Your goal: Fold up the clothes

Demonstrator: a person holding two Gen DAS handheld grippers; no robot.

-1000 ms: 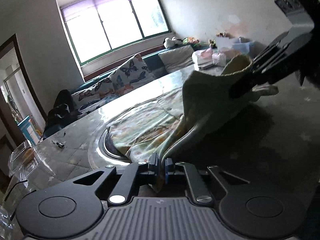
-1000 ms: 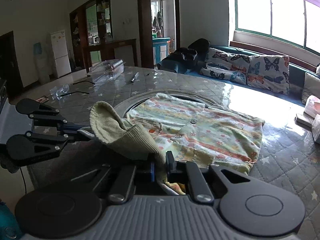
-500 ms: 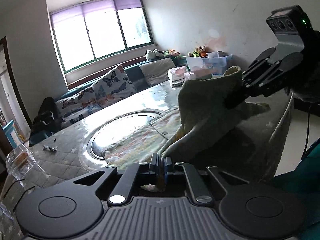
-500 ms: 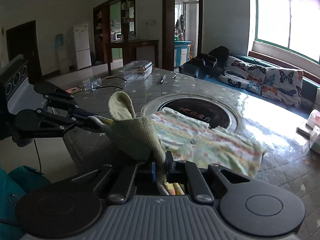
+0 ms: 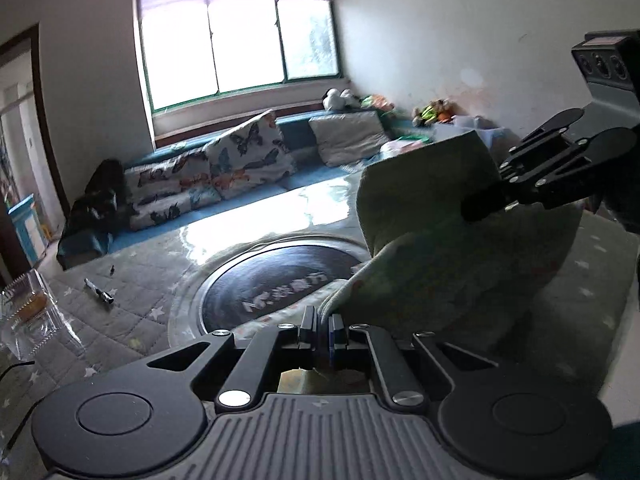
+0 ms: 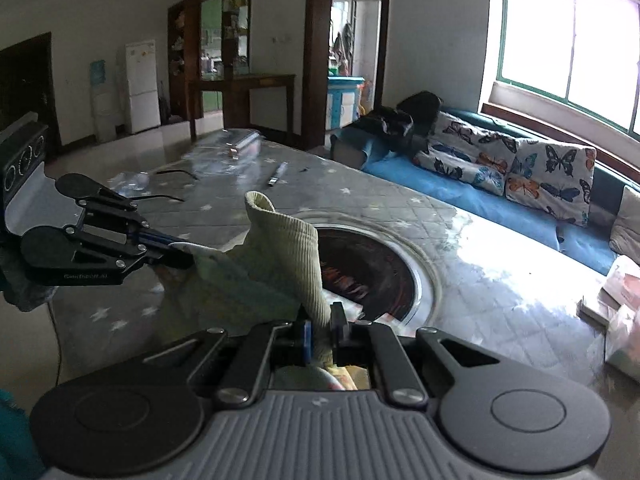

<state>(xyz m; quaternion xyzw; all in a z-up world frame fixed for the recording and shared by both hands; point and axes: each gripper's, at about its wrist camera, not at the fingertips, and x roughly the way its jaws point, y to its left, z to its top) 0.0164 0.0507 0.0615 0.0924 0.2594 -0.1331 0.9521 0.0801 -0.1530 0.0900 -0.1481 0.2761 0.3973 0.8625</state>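
Fabric is pinched in both grippers at once. The garment point(image 5: 460, 248), a pale green knit top with a ribbed cuff or hem, is held above the near edge of the table point(image 5: 132, 296), which is covered by a grey quilted cloth with stars. The left gripper point(image 5: 322, 332) is clenched on one edge of the garment, the cloth rising from it toward 1 o'clock. In the left wrist view, the right gripper point(image 5: 476, 206) is seen at 2 o'clock, clamped on the far upper part of the same cloth. The garment's long axis is judged to run between the two grippers, slack and bunched rather than taut; neither gripper is nearer, since each holds one end.

In the right wrist view, the right gripper point(image 6: 320, 332) is closed on the ribbed band, which stands upright toward 12 o'clock, and the left gripper point(image 6: 180, 258) is seen at 10 o'clock gripping a printed edge. Only this view shows the ribbed texture. A round dark inset point(image 5: 276, 284) in the table is shown whole in the left wrist view at 11 o'clock, with a pen point(image 5: 98, 292) at 9 o'clock and a butterfly-patterned sofa point(image 5: 208, 176) beyond. How much cloth hangs below the grippers cannot be told.
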